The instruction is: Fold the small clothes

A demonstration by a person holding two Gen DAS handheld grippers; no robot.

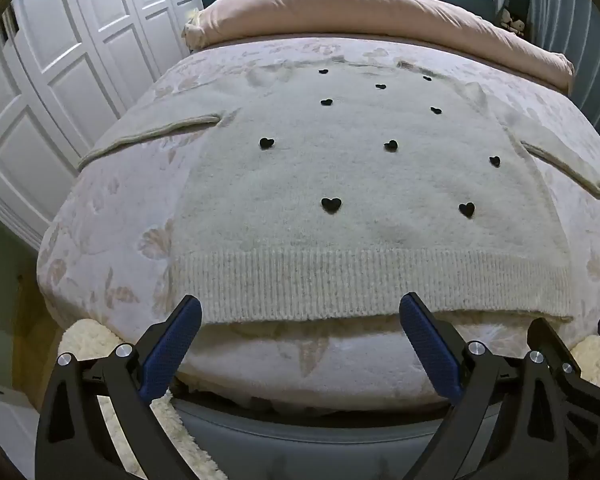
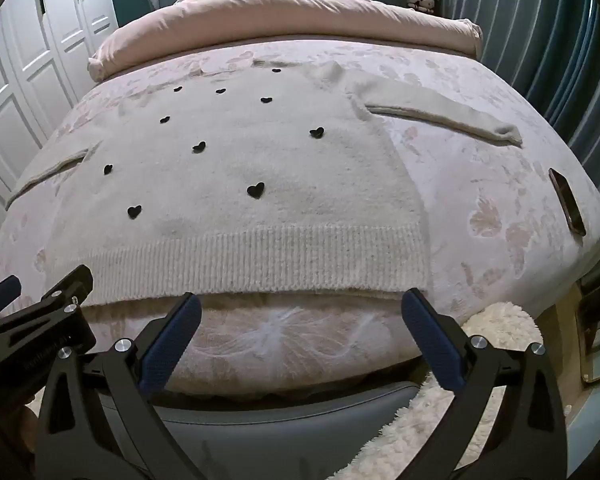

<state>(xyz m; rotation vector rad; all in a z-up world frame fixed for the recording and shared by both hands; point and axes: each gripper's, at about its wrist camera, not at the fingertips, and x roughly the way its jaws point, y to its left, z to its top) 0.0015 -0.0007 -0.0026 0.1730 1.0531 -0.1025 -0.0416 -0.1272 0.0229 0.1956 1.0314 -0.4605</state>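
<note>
Claws, left (image 1: 300, 312) and right (image 2: 300, 312), gape wide, empty, near the sweater (image 1: 340, 184) hem.

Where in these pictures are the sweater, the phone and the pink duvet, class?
sweater (image 1: 360, 176): left wrist view, middle of its front among the black hearts.
phone (image 2: 567, 202): right wrist view, its dark screen.
pink duvet (image 2: 292, 12): right wrist view, top of the bundled fold.

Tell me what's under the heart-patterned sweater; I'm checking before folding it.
The sweater lies flat on the pale floral bedspread, which shows all around it. Anything beneath its body is covered and can't be seen.
</note>
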